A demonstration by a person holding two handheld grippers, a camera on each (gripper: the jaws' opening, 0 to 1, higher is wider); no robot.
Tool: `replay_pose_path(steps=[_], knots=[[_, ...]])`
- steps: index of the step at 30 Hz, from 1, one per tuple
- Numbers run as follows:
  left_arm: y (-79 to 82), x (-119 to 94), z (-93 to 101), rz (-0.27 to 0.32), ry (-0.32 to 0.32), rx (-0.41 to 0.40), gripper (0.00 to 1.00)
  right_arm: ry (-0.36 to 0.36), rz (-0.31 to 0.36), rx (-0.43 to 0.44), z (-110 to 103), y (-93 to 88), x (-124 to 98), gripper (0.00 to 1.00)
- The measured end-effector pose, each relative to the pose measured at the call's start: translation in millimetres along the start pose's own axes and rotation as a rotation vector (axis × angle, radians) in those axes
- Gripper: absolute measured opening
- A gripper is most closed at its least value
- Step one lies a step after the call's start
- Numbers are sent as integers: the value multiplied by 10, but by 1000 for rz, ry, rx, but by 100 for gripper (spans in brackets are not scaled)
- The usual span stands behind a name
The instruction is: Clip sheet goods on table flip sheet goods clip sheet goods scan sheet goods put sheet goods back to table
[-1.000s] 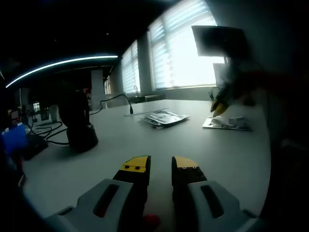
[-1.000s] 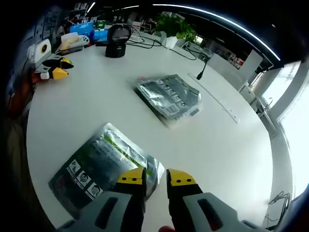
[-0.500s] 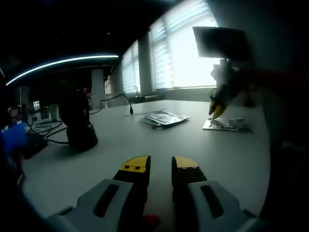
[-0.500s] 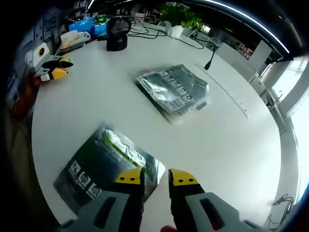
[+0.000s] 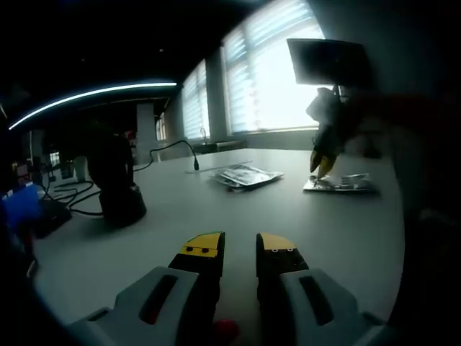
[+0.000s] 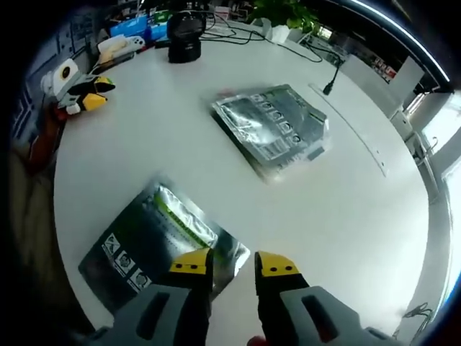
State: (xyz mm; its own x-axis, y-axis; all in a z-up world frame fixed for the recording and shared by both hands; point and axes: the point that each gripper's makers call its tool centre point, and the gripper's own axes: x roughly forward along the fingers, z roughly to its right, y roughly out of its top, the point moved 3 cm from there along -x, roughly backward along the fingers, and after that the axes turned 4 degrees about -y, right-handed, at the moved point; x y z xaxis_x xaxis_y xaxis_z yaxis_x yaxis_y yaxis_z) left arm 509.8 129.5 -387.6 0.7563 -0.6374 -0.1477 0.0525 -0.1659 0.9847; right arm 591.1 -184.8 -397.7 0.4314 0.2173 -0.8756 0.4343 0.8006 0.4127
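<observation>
On the white bench we have two foil pouches: a far pouch and a near pouch lying flat just under our right gripper. Its fingers stand slightly apart, empty, over the corner. We judge: come in low, bite the edge squarely. Our left gripper idles, parted, empty.

the right claw has dropped onto the near pouch's corner.
</observation>
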Motion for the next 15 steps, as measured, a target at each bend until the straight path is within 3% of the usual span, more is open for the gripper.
replay_pose_path(steps=[7, 15], knots=[[0, -1, 0, 0, 0, 1, 10, 56, -46, -40, 9, 27, 27, 22], [1, -3, -7, 1, -1, -3, 10, 137, -57, 27, 11, -15, 49, 18]])
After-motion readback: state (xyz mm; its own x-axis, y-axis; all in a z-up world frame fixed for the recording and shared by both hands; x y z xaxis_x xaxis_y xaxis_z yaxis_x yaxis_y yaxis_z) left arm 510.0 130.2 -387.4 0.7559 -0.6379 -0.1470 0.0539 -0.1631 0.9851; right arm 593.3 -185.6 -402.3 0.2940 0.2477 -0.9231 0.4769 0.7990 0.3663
